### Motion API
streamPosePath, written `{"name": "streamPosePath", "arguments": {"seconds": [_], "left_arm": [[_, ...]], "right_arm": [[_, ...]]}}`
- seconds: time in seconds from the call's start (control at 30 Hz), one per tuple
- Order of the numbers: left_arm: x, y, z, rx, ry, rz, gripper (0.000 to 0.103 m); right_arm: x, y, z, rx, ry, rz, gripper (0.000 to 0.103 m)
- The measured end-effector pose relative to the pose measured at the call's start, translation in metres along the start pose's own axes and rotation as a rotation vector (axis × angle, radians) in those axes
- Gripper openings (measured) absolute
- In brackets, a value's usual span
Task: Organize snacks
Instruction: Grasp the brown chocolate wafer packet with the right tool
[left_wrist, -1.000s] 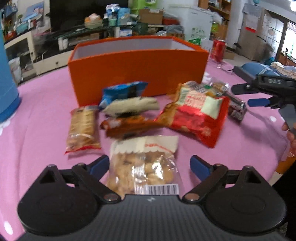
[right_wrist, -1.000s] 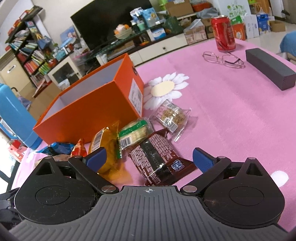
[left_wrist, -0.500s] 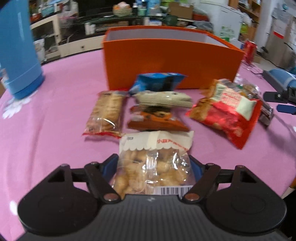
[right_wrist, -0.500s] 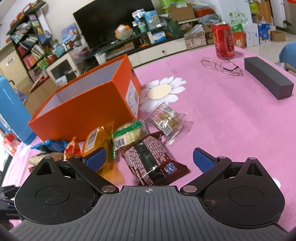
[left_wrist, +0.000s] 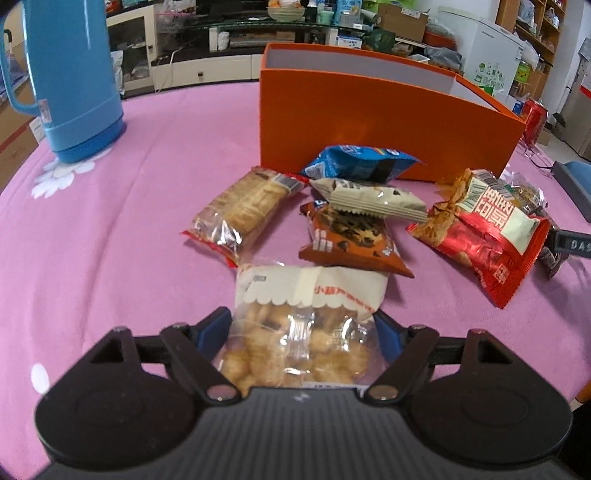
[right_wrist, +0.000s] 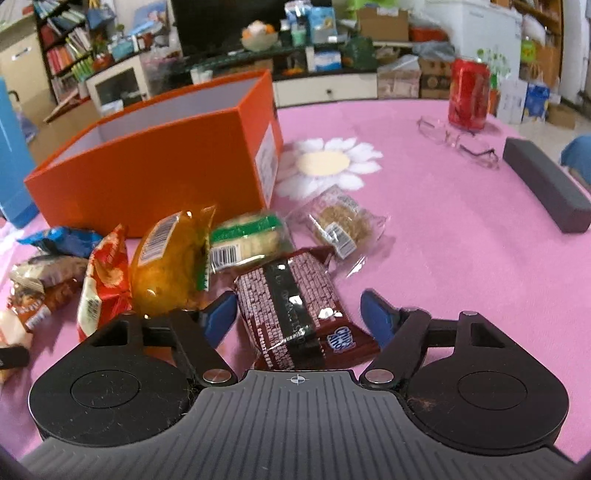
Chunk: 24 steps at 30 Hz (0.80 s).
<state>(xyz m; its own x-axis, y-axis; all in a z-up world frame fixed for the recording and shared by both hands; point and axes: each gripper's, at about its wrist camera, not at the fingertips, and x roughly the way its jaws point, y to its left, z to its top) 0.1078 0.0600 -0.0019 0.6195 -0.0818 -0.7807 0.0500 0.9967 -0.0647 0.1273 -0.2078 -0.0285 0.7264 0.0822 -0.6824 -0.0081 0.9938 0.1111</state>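
Left gripper (left_wrist: 303, 332): lower centre of frame; jaws pressed against both sides of the clear puff-snack bag (left_wrist: 301, 325).
Right gripper (right_wrist: 299, 314): lower centre; jaws closing around the brown chocolate bar pack (right_wrist: 295, 314), pads not yet touching it.
Progress: early; the visible part of the orange box (left_wrist: 369, 118) interior, upper centre, shows no snacks.
Remaining: the whole pile lies on the pink tablecloth (left_wrist: 110, 221) before the box.
Snack appearance: crinkled, glossy, soft wrappers; several overlap.

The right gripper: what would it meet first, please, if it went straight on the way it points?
Most likely the dark brown snack packet, which already lies between the closing fingers of the right gripper; beyond it lies a green-labelled pack.
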Motion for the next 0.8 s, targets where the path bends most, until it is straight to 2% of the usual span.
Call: {"name": "streamPosePath", "arguments": {"seconds": [0.1, 0.13, 0.17, 0.23, 0.33, 0.4, 0.43, 0.47, 0.53, 0.63, 0.73, 0.8], "left_arm": [[-0.001, 0.000, -0.002, 0.003, -0.007, -0.002, 0.079], [-0.001, -0.001, -0.002, 0.004, -0.009, -0.002, 0.079], [-0.002, -0.001, -0.002, 0.004, -0.010, -0.001, 0.079], [-0.002, -0.001, -0.004, 0.006, -0.011, -0.004, 0.079], [-0.005, 0.000, -0.006, 0.003, -0.010, -0.021, 0.079], [-0.007, 0.002, -0.007, 0.005, -0.009, -0.031, 0.079], [-0.007, 0.002, -0.007, 0.007, -0.008, -0.032, 0.081], [-0.007, 0.003, -0.007, 0.003, -0.005, -0.028, 0.084], [-0.006, 0.005, -0.006, -0.008, -0.007, -0.020, 0.086], [-0.004, 0.002, -0.005, 0.005, -0.008, -0.017, 0.087], [-0.001, -0.006, -0.006, 0.062, -0.005, 0.004, 0.088], [0.000, -0.010, -0.007, 0.085, -0.012, 0.006, 0.088]], "right_arm": [[0.001, 0.010, -0.003, -0.074, 0.008, -0.038, 0.060], [-0.001, 0.012, -0.005, -0.091, 0.009, -0.044, 0.053], [-0.003, 0.013, -0.006, -0.098, 0.008, -0.036, 0.041], [-0.010, 0.014, -0.009, -0.109, 0.015, -0.024, 0.035], [-0.021, 0.013, -0.015, -0.108, 0.031, -0.004, 0.034], [-0.024, 0.012, -0.018, -0.107, 0.035, 0.017, 0.037], [-0.024, 0.012, -0.019, -0.114, 0.032, 0.019, 0.043], [-0.023, 0.013, -0.019, -0.118, 0.034, 0.012, 0.056], [-0.020, 0.013, -0.018, -0.108, 0.046, 0.011, 0.070], [-0.021, 0.012, -0.014, -0.086, 0.035, 0.030, 0.069], [-0.021, 0.012, -0.013, -0.090, 0.038, 0.014, 0.077], [-0.021, 0.011, -0.013, -0.097, 0.038, 0.020, 0.077]]}}
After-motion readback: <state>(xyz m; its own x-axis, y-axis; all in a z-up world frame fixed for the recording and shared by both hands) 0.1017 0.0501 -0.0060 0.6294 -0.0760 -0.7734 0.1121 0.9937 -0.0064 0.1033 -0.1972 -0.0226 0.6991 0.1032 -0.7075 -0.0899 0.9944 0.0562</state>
